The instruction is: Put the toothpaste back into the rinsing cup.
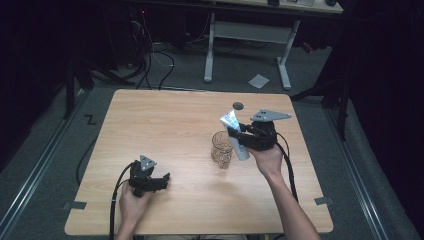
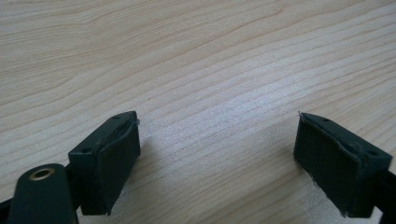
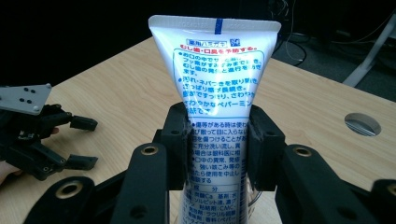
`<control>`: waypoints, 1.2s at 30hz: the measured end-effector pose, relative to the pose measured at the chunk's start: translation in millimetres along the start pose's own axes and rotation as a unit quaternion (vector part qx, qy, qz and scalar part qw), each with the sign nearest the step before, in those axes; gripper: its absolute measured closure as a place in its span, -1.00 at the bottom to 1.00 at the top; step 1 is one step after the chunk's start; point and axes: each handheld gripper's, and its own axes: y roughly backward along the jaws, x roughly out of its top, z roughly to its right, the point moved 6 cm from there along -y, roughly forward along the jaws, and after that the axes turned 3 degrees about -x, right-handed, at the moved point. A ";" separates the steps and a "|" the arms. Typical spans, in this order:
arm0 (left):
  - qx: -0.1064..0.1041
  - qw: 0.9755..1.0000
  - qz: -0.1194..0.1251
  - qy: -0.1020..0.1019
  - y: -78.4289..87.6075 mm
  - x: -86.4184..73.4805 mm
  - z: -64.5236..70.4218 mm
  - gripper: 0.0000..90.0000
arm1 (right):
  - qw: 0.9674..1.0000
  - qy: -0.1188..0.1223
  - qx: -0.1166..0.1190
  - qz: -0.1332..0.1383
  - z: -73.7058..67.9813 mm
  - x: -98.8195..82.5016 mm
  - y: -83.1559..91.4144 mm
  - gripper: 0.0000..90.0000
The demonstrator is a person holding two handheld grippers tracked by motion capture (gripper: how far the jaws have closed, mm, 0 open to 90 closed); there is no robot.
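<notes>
From the high view we see the right gripper (image 1: 242, 134) pinching a white toothpaste tube (image 1: 235, 131) over the right-centre of the wooden table (image 1: 165, 120). The tube stands tilted, its flat crimped end up and leaning away from the person, its lower end just beside a clear drinking glass (image 1: 222, 149) that stands on the tabletop. Whether tube and glass touch we cannot tell from above.

The right gripper view gives us what the high view cannot: the two black pads (image 3: 176, 140) are pressed against the tube's (image 3: 215, 93) sides about midway along its length, and the tube's face carries blue and red Japanese print with a short blue stripe at the crimp. Low in that view, behind the tube's lower end, a bit of curved clear glass rim is faintly visible. Farther right, a round grey hole cover (image 3: 363, 124) sits in the tabletop, and at the left edge we see the left gripper (image 3: 84, 142) in the other hand, jaws apart.

The left gripper (image 1: 162, 180) rests low near the front left of the table in the high view, well apart from the tube and glass. The left gripper view shows its own jaws spread wide with only bare wood grain (image 2: 210, 70) between them.

In the high view, a white-legged desk (image 1: 250, 35) stands on the floor beyond the table.
</notes>
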 end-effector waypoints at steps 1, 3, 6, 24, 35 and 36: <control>0.000 1.000 0.000 0.000 0.0 0.0 0.0 -0.67 | 1.000 0.001 -0.001 0.000 0.0 1.1 -1.0 0.45; 0.000 1.000 0.000 0.000 0.0 0.0 0.0 -0.67 | 1.000 0.000 -0.001 0.000 -0.1 3.6 -2.9 0.45; 0.000 1.000 0.000 0.000 0.0 0.0 0.0 -0.67 | 1.000 0.001 -0.002 0.002 -0.3 7.2 -5.7 0.45; 0.000 1.000 0.000 0.000 0.0 0.0 0.0 -0.67 | 1.000 -0.003 -0.014 0.002 6.1 17.8 -25.0 0.44; 0.000 1.000 -0.001 -0.001 0.1 -0.1 -0.1 -0.67 | 1.000 0.002 -0.015 0.002 5.4 21.7 -34.9 0.44; 0.000 1.000 -0.001 -0.001 0.1 -0.1 -0.1 -0.67 | 1.000 0.001 -0.014 0.003 5.0 22.2 -35.7 0.44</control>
